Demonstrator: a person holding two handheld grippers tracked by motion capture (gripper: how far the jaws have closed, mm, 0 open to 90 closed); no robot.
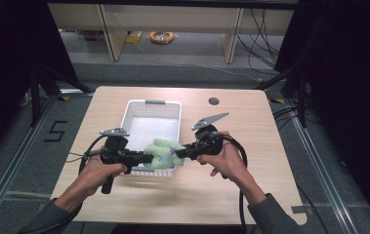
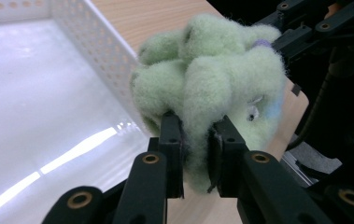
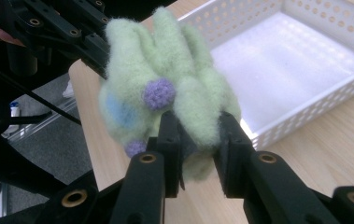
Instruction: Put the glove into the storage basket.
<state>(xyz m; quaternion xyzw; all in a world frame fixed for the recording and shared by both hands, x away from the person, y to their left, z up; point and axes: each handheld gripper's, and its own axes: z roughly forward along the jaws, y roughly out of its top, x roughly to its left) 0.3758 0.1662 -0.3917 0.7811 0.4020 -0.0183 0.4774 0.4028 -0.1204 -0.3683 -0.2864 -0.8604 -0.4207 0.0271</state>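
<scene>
i hold a fuzzy pale-green felted wool toy with small purple knobs between my two claws, above the near rim of the white perforated plastic basket that sits mid-way across the light wooden table. my left gripper pinches one woolly lobe tight; my right gripper squeezes another from the opposite side.
</scene>
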